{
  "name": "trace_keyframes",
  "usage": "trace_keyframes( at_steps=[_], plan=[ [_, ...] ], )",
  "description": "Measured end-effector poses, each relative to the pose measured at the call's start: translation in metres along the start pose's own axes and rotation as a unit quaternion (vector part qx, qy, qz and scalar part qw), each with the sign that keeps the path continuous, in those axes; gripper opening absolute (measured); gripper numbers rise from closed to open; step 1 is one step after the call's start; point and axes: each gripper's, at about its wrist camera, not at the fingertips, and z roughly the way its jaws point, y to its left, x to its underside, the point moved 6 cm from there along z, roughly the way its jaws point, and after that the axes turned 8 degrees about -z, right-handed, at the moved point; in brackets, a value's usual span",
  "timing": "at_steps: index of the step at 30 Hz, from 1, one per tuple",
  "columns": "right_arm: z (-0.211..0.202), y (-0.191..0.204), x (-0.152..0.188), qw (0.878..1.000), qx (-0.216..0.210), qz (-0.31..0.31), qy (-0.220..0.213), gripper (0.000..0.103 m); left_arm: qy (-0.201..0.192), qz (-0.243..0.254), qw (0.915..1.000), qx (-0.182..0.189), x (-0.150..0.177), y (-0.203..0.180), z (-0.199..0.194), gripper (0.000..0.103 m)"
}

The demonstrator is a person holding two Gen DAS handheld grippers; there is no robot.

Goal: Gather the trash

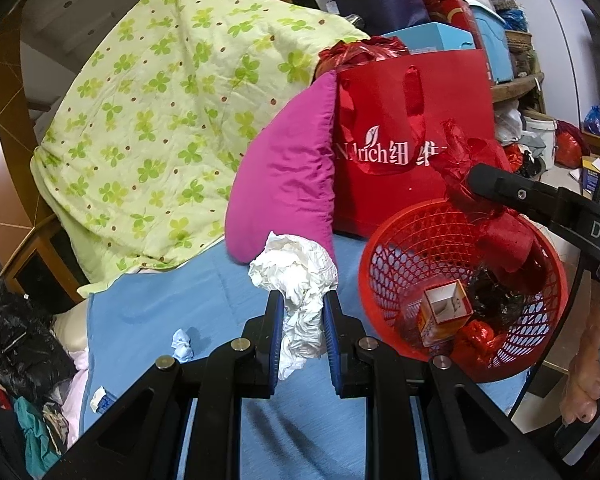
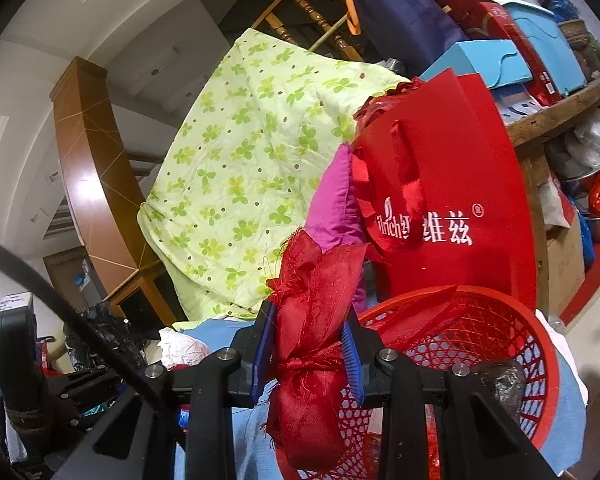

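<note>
Red mesh basket [image 1: 384, 264] is seen at the bed's edge on the blue sheet [image 1: 148, 320], right of the magenta pillow [image 1: 284, 176] and in front of the red gift bag [image 1: 412, 120]. Some trash is already collected in it: a small orange carton [image 1: 446, 312], dark crumpled plastic [image 1: 496, 296] and a red foil scrap [image 1: 476, 340] are visible inside.

Two more pieces are in hand. A crumpled white paper wad [image 1: 296, 276] is pinched by the left tongs [image 1: 302, 332], closed nearly all the way on it, held above the sheet just left of the basket, not yet over the rim. A bundle of red fabric [image 2: 312, 344] is clamped in the right tongs [image 2: 310, 352], narrowly closed around it; in the left wrist view it hangs over the basket's far rim, in the right wrist view it hangs at the near rim. It has not been let go.

Left on the bed: a small blue-white paper ball [image 1: 183, 344] and a torn white-and-blue scrap [image 1: 100, 398] near the sheet's edge. Whether the clutter on the floor counts as trash cannot be told.

Judged progress: roughly midway. Two drops are pending, then at least two small pickups remain.
</note>
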Motion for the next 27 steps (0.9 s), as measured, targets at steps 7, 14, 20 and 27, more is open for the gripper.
trace_keyframes(
  at_steps=[7,14,20,27],
  plan=[
    [-0.005,-0.010,-0.002,1.000,0.006,0.011,-0.004,0.034,-0.004,0.004,0.9999,0.012,-0.007,-0.013,0.001,0.021],
    [-0.007,-0.026,-0.002,0.999,0.011,0.044,0.000,0.034,-0.004,-0.012,0.9975,0.070,-0.013,-0.028,0.006,0.022],
    [-0.007,-0.044,0.000,0.996,0.014,0.082,0.007,0.034,0.004,-0.022,0.9916,0.128,-0.012,-0.045,0.012,0.025],
    [-0.006,-0.053,0.003,0.994,0.022,0.101,0.015,0.037,0.004,-0.023,0.9862,0.164,-0.007,-0.060,0.016,0.048]
  ],
)
